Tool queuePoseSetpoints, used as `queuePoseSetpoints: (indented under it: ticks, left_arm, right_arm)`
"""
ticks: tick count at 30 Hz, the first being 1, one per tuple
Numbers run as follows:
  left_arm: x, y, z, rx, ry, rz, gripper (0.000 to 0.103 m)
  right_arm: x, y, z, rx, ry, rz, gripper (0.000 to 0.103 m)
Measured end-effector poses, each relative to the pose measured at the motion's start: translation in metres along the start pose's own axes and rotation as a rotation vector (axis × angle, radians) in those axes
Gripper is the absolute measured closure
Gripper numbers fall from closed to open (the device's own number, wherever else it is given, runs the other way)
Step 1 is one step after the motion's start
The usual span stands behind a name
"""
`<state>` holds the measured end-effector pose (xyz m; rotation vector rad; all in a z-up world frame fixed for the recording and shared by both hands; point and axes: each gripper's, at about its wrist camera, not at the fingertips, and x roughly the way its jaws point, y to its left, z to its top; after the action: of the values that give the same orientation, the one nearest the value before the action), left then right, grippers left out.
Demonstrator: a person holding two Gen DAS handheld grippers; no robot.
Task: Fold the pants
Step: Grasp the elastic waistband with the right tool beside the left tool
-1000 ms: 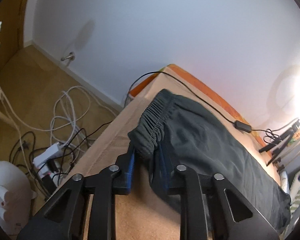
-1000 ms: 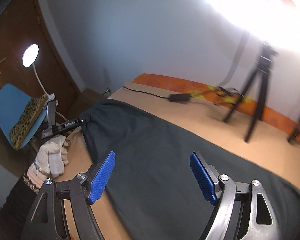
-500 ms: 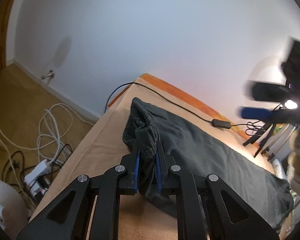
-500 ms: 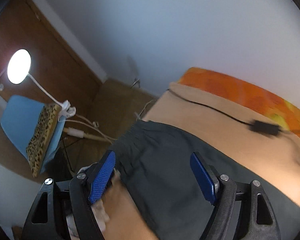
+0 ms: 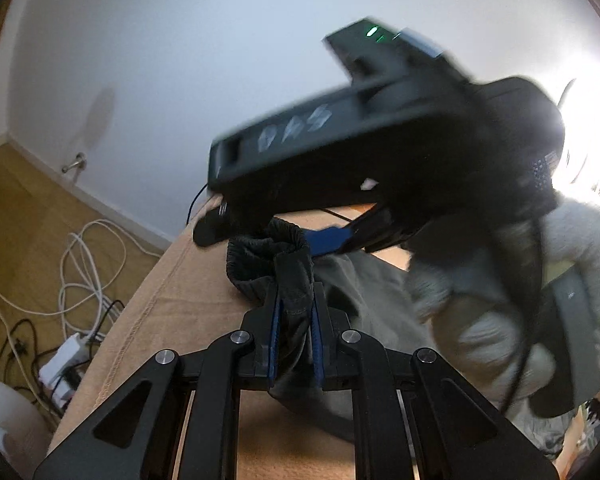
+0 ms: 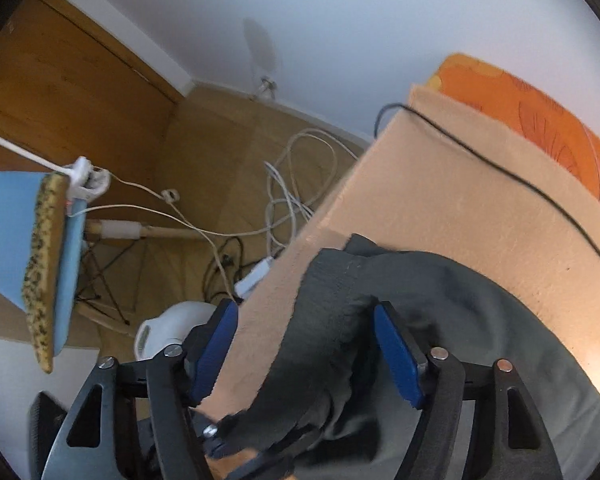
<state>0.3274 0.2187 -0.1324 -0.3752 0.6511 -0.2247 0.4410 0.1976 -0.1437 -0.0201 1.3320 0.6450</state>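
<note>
Clenched tight, my left gripper has its blue pads pressed on a bunched fold of the dark grey pants at the waistband, lifting that fold a little off the tan bedcover. Just beyond the pinch the elastic waistband curls into a loose roll. Further off, my right gripper comes in blurred over the far side of that roll, one blue pad showing just behind the cloth, with my white knitted glove wrapped round its handle on the right.

From the right wrist, those jaws stand apart and are closing, straddling the raised waistband corner; the right pad sits just beside the cloth, the left pad hangs out past the left edge of the bed, and neither presses on the fabric. The rest of the pants spreads away to the right across the bedcover. A thin black cable runs over the far part of the bed, beside an orange sheet. White cables lie tangled on the wooden floor to the left, near a blue chair.
</note>
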Motion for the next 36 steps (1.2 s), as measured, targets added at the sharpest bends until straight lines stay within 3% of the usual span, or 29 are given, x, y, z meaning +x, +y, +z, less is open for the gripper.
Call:
queuePoseSetpoints:
  ticks: [6,7,8,13,14,17,22,29,31,34,36]
  left_arm:
    - [0.0,-0.007,-0.001,0.031,0.002,0.006,0.092]
    - [0.0,-0.008,-0.001,0.036,0.003,0.006,0.092]
    - [0.0,-0.009,-0.001,0.041,0.002,0.01,0.092]
    - [-0.004,-0.013,-0.001,0.055,-0.008,0.003,0.092]
    - [-0.007,-0.015,-0.002,0.06,-0.018,0.006,0.091]
    - [-0.01,-0.021,-0.007,0.075,-0.015,0.024,0.085]
    - [-0.008,-0.032,-0.01,0.102,0.001,0.094,0.06]
    - [0.011,-0.038,-0.007,0.113,0.07,0.078,0.057]
    - [0.018,-0.039,-0.006,0.112,0.082,0.059,0.063]
    - [0.02,-0.043,-0.006,0.111,0.077,0.04,0.089]
    - [0.016,-0.056,-0.008,0.144,0.053,0.033,0.092]
  right_arm:
    - [0.015,-0.007,0.0,0.009,0.045,-0.029,0.045]
    - [0.015,-0.007,-0.001,-0.003,0.039,-0.051,0.059]
    - [0.014,-0.008,-0.001,-0.011,0.03,-0.072,0.067]
    - [0.001,-0.02,-0.004,0.02,-0.037,-0.002,0.085]
    - [-0.003,-0.023,-0.006,0.022,-0.053,0.005,0.093]
    - [-0.02,-0.038,-0.012,0.059,-0.101,0.055,0.095]
    - [-0.039,-0.061,-0.027,0.088,-0.148,0.073,0.096]
    - [-0.045,-0.084,-0.04,0.135,-0.166,0.128,0.096]
    - [-0.043,-0.084,-0.042,0.138,-0.164,0.154,0.096]
    - [-0.046,-0.084,-0.045,0.134,-0.175,0.175,0.096]
    - [-0.052,-0.088,-0.048,0.139,-0.186,0.191,0.096]
